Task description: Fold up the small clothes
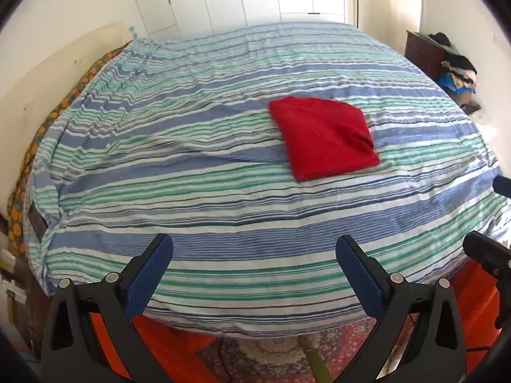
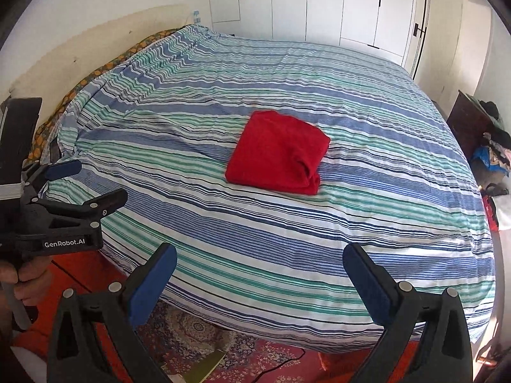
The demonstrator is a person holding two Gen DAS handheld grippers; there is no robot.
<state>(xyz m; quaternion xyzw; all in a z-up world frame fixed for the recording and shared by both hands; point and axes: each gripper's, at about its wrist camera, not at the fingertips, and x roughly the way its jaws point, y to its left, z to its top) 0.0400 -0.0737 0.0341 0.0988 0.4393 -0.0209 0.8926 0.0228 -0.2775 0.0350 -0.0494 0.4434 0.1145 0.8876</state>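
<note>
A red garment [image 1: 324, 137] [image 2: 278, 156] lies folded into a compact square near the middle of the striped bed [image 1: 191, 172] [image 2: 367, 210]. My left gripper [image 1: 254, 252] hovers open over the bed's near edge, well short of the garment, with nothing between its blue pads. Also back at the near edge, my right gripper [image 2: 260, 260] is open and empty. The left gripper [image 2: 92, 182] shows again at the left of the right wrist view, held by a hand [image 2: 19, 284]. Part of the right gripper [image 1: 488, 255] appears at the right edge of the left wrist view.
White wardrobe doors [image 2: 319, 3] stand behind the bed. A dark cabinet with a pile of clothes [image 1: 456, 60] [image 2: 491, 153] sits at the right. A patterned rug [image 2: 198, 335] and red floor lie below the bed's near edge. An orange-patterned cloth [image 1: 22, 172] runs along the left side.
</note>
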